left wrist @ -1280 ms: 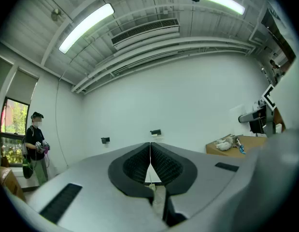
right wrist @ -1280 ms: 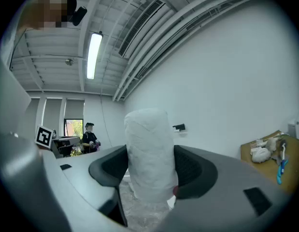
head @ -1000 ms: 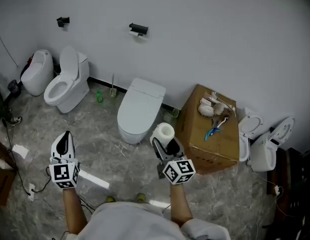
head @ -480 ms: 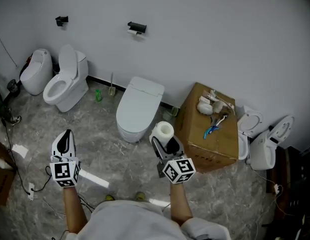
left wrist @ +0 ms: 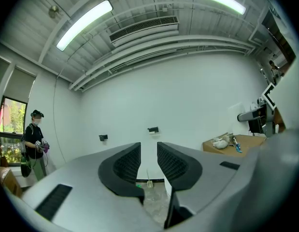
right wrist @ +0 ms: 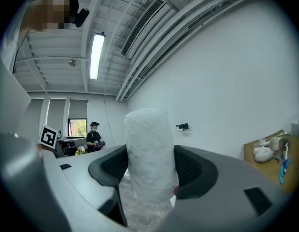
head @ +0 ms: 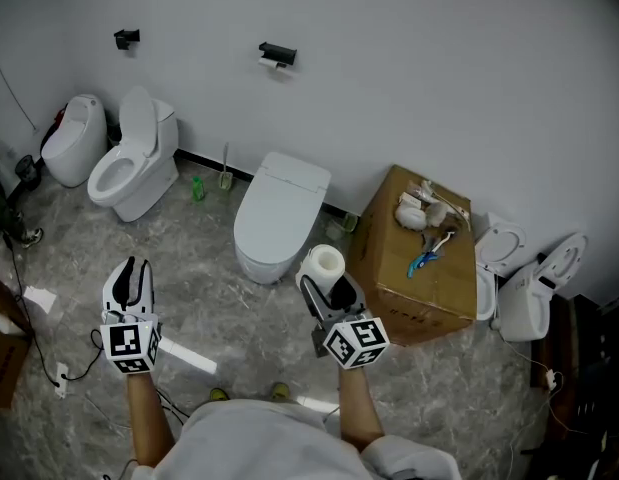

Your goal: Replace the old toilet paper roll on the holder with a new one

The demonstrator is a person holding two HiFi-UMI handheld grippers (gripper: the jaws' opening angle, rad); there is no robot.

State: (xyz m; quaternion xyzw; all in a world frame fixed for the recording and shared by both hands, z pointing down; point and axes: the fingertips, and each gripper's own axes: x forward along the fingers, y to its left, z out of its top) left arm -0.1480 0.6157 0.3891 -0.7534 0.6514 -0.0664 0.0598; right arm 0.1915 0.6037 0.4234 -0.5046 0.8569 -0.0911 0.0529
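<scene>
The new toilet paper roll [head: 325, 265] is clamped in the right tool [head: 327, 286]; the left tool [head: 129, 276], jaws just parted, is empty. The wall holder [head: 277, 57], well ahead, is not yet reached.

Toilet paper roll [head: 325, 265]: soft white paper, matt, slightly crinkled. Toilet [head: 279, 213]: smooth glossy white ceramic. Floor [head: 214, 303]: grey marbled stone look, polished. Box [head: 431, 293]: matt brown cardboard. Wall [head: 439, 88]: smooth matt white paint. Holder [head: 277, 55]: black, material unclear.
</scene>
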